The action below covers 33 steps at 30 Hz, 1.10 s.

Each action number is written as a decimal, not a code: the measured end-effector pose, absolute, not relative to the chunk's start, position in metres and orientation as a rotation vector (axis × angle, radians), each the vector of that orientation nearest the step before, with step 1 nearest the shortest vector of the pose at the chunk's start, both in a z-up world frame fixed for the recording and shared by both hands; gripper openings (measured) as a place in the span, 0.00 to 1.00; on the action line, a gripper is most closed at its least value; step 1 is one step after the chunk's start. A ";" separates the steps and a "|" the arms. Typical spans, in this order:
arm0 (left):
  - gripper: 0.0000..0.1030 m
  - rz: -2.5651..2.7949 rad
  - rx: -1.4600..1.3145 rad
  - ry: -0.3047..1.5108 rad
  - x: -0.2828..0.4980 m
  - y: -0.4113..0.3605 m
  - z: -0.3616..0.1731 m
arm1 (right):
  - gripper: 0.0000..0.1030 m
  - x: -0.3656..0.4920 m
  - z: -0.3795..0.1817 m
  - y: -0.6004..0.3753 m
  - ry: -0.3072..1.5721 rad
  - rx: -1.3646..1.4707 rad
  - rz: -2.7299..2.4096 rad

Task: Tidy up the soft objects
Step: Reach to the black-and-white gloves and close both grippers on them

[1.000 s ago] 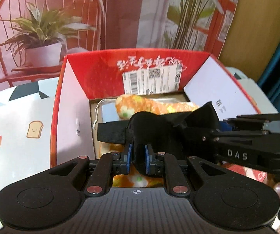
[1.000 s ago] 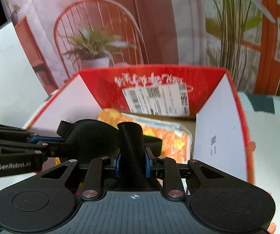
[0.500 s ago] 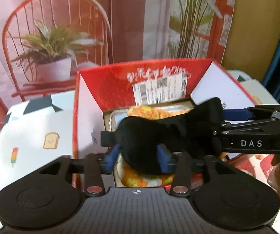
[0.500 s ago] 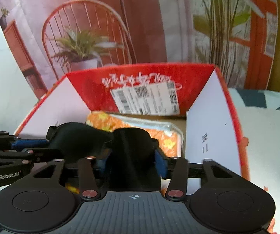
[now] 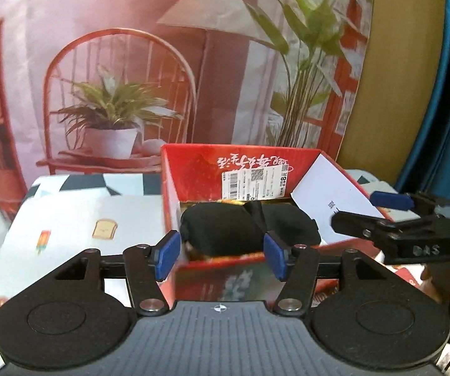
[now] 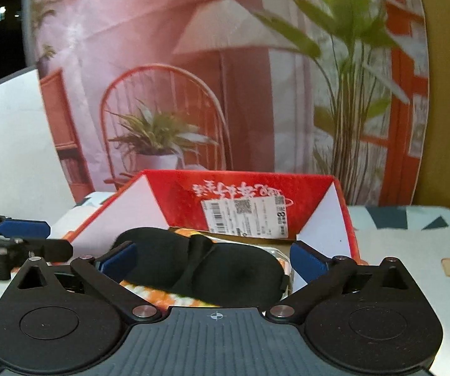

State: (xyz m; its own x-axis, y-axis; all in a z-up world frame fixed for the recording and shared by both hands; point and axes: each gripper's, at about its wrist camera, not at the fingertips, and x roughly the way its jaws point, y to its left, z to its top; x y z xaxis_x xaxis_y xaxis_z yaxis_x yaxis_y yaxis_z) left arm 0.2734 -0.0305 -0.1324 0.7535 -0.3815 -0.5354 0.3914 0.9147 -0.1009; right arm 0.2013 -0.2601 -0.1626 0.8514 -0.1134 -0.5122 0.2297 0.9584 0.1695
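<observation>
one black sleep mask [image 6: 212, 269] lies in one red box [image 5: 193, 169], atop an orange patterned pouch [image 6: 149, 291]. two grippers: left gripper [image 5: 222, 255] & right gripper [image 6: 214, 258] both spread, jaws just been opening, nothing pinched. a sec ago each clamped the mask; now both sit back at the box's near edge w/ free room. box flaps stand open on the printed tablecloth [image 5: 77, 219].

Counts being taken across both wrist views

One red cardboard box [image 5: 325, 169], one black sleep mask [image 6: 200, 263], one orange-patterned packet [image 6: 149, 293], one shipping label [image 6: 247, 214] and two grippers are being shown.
</observation>
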 end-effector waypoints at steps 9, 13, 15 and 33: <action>0.60 -0.422 -0.065 0.679 0.254 -0.019 -0.178 | 0.88 0.153 -0.178 -0.208 0.514 0.230 -0.035; 0.60 -0.418 -0.120 0.740 0.256 -0.016 -0.201 | 0.77 0.139 -0.196 -0.183 0.573 0.224 0.015; 0.60 -0.417 -0.152 0.765 0.256 -0.014 -0.211 | 0.75 0.134 -0.206 -0.176 0.612 0.228 0.028; 0.09 -0.422 -0.210 0.787 0.241 -0.010 -0.234 | 0.68 0.129 -0.238 -0.173 0.717 0.230 0.000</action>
